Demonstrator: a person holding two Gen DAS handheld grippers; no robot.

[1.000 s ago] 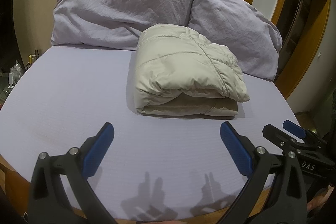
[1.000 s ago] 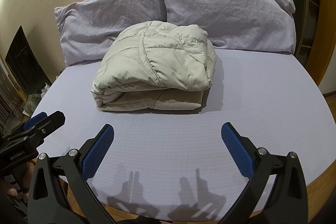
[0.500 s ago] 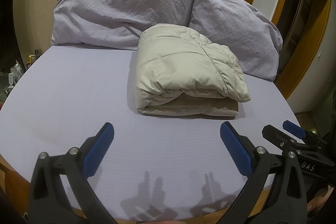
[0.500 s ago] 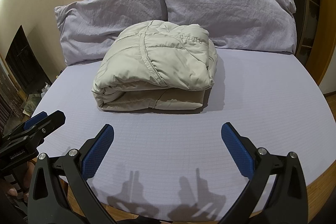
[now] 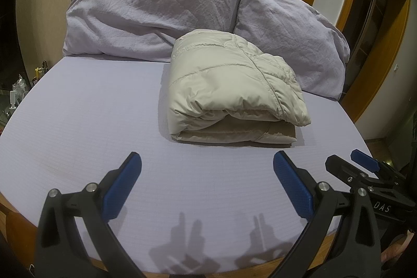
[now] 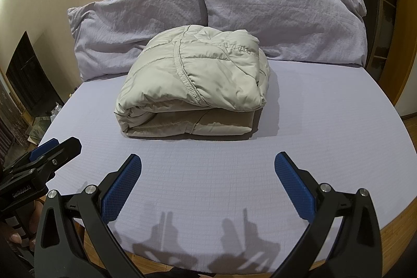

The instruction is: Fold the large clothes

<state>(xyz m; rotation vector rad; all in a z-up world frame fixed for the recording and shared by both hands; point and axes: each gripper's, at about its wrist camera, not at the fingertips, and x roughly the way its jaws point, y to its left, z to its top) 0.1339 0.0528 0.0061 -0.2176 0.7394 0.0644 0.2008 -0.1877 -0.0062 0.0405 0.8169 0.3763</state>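
Note:
A beige quilted puffer jacket lies folded into a thick bundle on the lilac bed sheet, in front of the pillows; it also shows in the right wrist view. My left gripper is open and empty, held above the sheet near the bed's front edge, well short of the jacket. My right gripper is open and empty too, beside the left one. Each gripper shows at the edge of the other's view: the right one and the left one.
Two lilac pillows lean against the beige wall behind the jacket. The wooden bed edge runs along the front. A wooden door frame stands at the right and a cluttered bedside area at the left.
Nothing has visibly changed apart from a very slight drift of both views; the jacket lies still and both grippers stay open.

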